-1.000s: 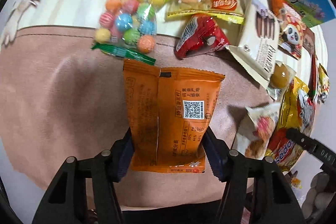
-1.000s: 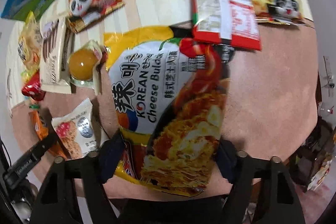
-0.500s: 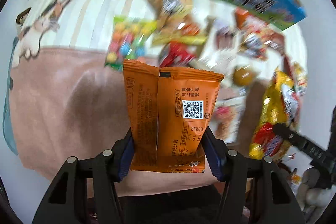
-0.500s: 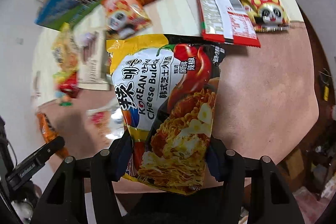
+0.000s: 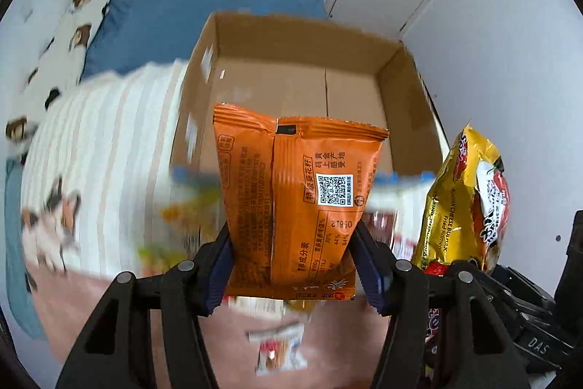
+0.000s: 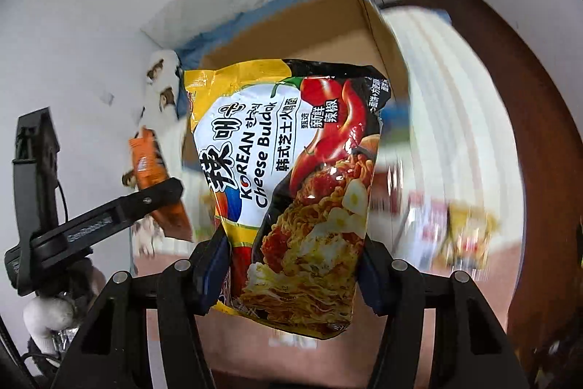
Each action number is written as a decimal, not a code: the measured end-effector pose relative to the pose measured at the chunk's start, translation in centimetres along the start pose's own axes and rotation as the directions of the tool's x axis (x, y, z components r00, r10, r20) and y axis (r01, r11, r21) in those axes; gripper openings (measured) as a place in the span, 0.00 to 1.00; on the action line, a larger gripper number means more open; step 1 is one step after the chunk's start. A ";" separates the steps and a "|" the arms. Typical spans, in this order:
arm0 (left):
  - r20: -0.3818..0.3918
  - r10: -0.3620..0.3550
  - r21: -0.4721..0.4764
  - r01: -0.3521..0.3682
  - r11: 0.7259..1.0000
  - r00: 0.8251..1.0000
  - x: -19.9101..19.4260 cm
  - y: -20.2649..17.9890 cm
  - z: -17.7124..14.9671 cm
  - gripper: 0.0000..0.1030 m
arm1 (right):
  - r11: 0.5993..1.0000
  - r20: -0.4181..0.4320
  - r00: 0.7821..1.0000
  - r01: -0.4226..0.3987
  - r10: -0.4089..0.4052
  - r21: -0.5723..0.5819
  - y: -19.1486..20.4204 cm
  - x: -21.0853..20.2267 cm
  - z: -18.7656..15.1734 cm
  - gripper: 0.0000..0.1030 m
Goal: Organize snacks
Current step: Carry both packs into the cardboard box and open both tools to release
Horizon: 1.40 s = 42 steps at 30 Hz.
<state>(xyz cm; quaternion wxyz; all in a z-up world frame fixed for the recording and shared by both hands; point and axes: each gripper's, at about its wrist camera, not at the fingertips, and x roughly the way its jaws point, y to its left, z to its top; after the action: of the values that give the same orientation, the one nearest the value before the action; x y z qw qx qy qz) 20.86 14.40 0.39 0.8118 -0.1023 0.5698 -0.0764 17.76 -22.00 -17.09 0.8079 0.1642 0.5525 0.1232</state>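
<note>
Two packets are up in the air at once, both aimed at the open cardboard box (image 5: 302,86) on the bed (image 5: 98,148). Left hand-held gripper (image 5: 291,265) is clamped on the orange snack packet (image 5: 295,203), pinched low by its bottom edges, most of the packet standing free above the pads. Right hand-held gripper (image 6: 291,276) is clamped on the Korean cheese ramen bag (image 6: 291,185), also held only at the bottom, bag upright and looking top-heavy. Box looks empty inside as far as visible. Risks: the ramen bag is large and slick, so a low grip could let it fold or slip out short of the box; the two grippers sit near each other, so they or the packets could collide over the opening; a low approach could catch a packet on the near box wall and shove the box on the soft bedding. Loose snacks lie blurred below; a dropped packet would land among them.
</note>
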 end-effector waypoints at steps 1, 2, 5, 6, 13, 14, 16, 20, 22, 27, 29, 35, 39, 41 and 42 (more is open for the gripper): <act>0.003 0.007 0.007 -0.007 1.000 1.000 0.5 -0.1 1.3 0.56 | 1.000 0.008 1.000 0.006 -0.006 -0.010 0.2 0.3 2.1 0.61; 0.007 0.014 0.008 -0.014 1.000 1.000 0.5 0.2 2.3 0.56 | 1.000 0.014 1.000 0.013 -0.013 -0.019 0.4 0.7 3.1 0.61; 0.000 0.022 -0.002 -0.022 1.000 1.000 3.8 -1.0 5.9 0.56 | 0.999 0.013 1.000 0.028 -0.028 -0.029 0.8 2.2 4.6 0.61; -0.004 0.019 -0.010 -0.019 1.000 1.000 5.0 -1.4 7.1 0.56 | 0.999 0.008 0.999 0.034 -0.034 -0.029 0.8 3.0 5.5 0.61; -0.075 0.023 -0.036 -0.026 0.999 0.997 15.7 -4.7 15.7 0.56 | 0.996 -0.043 0.996 0.073 -0.076 -0.058 0.9 3.9 9.0 0.61; -0.094 0.025 -0.040 -0.029 0.999 0.995 17.2 -4.7 16.4 0.56 | 0.994 -0.055 0.995 0.084 -0.088 -0.071 1.0 4.6 9.2 0.61; -0.133 0.021 -0.050 -0.028 0.998 0.991 20.0 -4.3 17.4 0.56 | 0.992 -0.084 0.991 0.096 -0.103 -0.082 0.4 6.1 10.9 0.61; -0.211 0.019 -0.063 -0.033 0.997 0.977 24.5 -3.7 18.8 0.56 | 0.988 -0.142 0.982 0.114 -0.128 -0.102 -0.3 9.2 11.5 0.61; -0.235 0.026 -0.062 -0.041 0.997 0.972 25.8 -3.6 19.0 0.56 | 0.986 -0.176 0.974 0.124 -0.143 -0.116 -0.4 10.6 11.2 0.61; -0.297 0.037 -0.059 -0.057 0.997 0.954 28.3 -2.4 18.1 0.56 | 0.981 -0.231 0.958 0.139 -0.168 -0.136 -0.8 12.3 10.2 0.61; -0.323 0.044 -0.059 -0.067 0.996 0.945 29.0 -1.9 17.5 0.57 | 0.979 -0.245 0.954 0.144 -0.175 -0.142 -0.8 12.6 9.5 0.61; -0.339 0.060 -0.046 -0.080 0.996 0.939 29.3 -1.7 16.4 0.73 | 0.981 -0.299 0.938 0.139 -0.174 -0.135 -1.0 12.9 7.6 0.77; -0.320 0.047 -0.042 -0.063 0.997 0.946 27.8 -1.0 15.2 0.93 | 0.977 -0.271 0.945 0.144 -0.183 -0.157 -0.6 10.3 4.9 0.96; -0.298 0.039 -0.052 -0.056 0.997 0.954 26.8 -0.9 14.8 0.93 | 0.973 -0.259 0.946 0.156 -0.197 -0.172 -0.6 9.6 4.3 0.96; -0.292 0.032 -0.058 -0.051 0.997 0.956 26.3 -0.9 14.7 0.93 | 0.972 -0.252 0.947 0.157 -0.199 -0.177 -0.4 8.8 3.5 0.96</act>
<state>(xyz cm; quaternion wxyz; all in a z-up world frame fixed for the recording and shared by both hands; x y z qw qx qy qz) 43.56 8.39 -18.46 0.7168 -0.1043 0.6872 -0.0551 24.18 -19.47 -23.62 0.7437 0.0323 0.6581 0.1129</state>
